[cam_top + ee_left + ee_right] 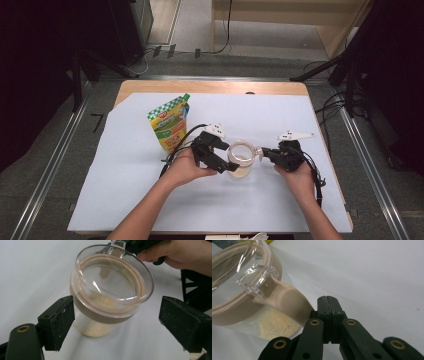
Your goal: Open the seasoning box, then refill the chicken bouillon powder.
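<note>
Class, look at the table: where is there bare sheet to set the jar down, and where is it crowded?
Free: the sheet right of the pouch and the near strip before the forearms. Crowded: the middle, where left gripper and right gripper flank the jar.

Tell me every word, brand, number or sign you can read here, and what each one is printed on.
None can be read for certain.
Refill pouch, green-checked top and yellow front: it carries a small red logo and printed lettering, all too small and blurred to read.
Clear jar with its tan band and clear lid: no label or writing shows.
White table sheet: no markings.
</note>
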Available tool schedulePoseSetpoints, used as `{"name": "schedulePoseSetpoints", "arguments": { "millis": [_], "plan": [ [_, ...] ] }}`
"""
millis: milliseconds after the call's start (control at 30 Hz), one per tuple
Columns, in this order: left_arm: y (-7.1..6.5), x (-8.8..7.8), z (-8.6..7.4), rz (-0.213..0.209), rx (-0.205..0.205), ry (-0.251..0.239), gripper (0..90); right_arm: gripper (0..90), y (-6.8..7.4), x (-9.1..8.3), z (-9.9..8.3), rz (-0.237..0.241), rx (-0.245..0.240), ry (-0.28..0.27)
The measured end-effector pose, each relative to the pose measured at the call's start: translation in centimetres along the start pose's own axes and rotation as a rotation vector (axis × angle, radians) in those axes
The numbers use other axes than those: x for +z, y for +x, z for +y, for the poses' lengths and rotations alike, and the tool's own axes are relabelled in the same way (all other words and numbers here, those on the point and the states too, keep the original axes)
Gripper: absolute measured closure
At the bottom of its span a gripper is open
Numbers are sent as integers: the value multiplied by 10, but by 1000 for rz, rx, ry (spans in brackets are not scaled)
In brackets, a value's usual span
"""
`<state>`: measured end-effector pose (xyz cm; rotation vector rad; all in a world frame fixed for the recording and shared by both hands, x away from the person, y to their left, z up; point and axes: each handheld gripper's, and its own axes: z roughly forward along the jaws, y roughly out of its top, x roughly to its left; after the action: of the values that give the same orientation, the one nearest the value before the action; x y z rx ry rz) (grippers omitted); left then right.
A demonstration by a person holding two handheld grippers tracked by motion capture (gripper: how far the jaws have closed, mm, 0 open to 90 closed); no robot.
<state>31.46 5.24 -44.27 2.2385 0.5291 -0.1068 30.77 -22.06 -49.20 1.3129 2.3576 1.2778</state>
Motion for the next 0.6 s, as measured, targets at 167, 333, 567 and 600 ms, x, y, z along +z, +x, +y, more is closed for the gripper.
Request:
{"name": "schedulePoseSetpoints", "arguments": {
  "millis": [167,333,567,600],
  "plan": [
    [2,12,-1,31,19,18,141,900,0,0,0,1,3,-1],
    [1,19,-1,47,51,17,123,900,0,1,0,2,8,0],
    [-1,23,-1,72,80,7,114,900,0,1,-1,-6,7,1],
    [-2,24,-1,77,84,6,114,900,0,1,-1,-5,8,1]
  ]
}}
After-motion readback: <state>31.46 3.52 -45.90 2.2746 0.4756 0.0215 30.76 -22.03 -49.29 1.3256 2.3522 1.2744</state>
